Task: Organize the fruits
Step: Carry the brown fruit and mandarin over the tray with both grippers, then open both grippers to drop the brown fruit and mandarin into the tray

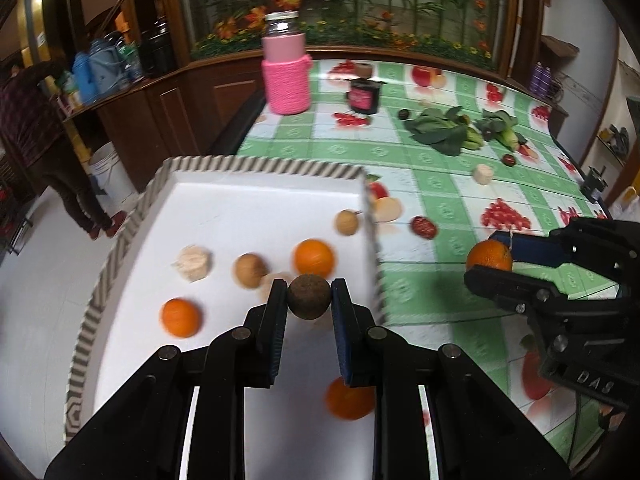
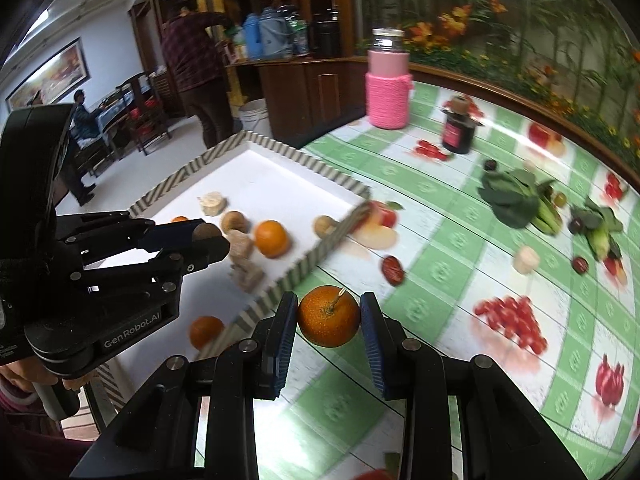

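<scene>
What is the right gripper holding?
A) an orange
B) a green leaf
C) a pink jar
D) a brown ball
A: the right gripper pinches an orange with a little stem between its blue-padded fingers; the brown ball sits in the left gripper instead.

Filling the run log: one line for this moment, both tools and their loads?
left tool: shut on brown round fruit, over white tray | right tool: shut on orange, over tablecloth beside tray
</scene>
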Demonstrator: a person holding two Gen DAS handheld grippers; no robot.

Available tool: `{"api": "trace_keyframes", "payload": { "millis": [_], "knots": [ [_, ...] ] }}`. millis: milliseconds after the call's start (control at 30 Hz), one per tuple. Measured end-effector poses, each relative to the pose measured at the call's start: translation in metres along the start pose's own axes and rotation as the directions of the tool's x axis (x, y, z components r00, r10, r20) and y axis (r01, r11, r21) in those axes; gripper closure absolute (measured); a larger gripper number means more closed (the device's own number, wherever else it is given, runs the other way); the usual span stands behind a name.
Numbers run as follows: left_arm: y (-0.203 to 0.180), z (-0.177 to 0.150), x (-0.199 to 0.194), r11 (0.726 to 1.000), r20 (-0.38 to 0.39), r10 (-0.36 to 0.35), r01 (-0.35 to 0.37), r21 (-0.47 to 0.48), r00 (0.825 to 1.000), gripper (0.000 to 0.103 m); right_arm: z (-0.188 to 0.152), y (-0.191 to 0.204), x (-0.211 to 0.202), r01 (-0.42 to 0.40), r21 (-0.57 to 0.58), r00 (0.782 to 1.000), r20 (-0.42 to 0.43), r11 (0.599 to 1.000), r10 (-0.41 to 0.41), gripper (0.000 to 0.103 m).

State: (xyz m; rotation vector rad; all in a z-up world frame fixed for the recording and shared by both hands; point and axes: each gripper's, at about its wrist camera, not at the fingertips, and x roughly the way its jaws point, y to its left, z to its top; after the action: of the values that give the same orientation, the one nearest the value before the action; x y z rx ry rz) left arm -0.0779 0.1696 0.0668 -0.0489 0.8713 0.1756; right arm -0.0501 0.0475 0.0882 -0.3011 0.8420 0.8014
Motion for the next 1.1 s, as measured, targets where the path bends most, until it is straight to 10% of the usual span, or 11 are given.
{"api": "trace_keyframes", "payload": {
  "millis": [1100],
  "knots": [
    [0.055, -0.021, 0.041, 0.992, -0.168, 0.047, -0.065, -0.104, 0.985, 0.081, 0.039, 0.043, 0.095, -0.114, -0.043, 0.99, -0.093, 0.993, 0.109, 0.068]
  ]
}}
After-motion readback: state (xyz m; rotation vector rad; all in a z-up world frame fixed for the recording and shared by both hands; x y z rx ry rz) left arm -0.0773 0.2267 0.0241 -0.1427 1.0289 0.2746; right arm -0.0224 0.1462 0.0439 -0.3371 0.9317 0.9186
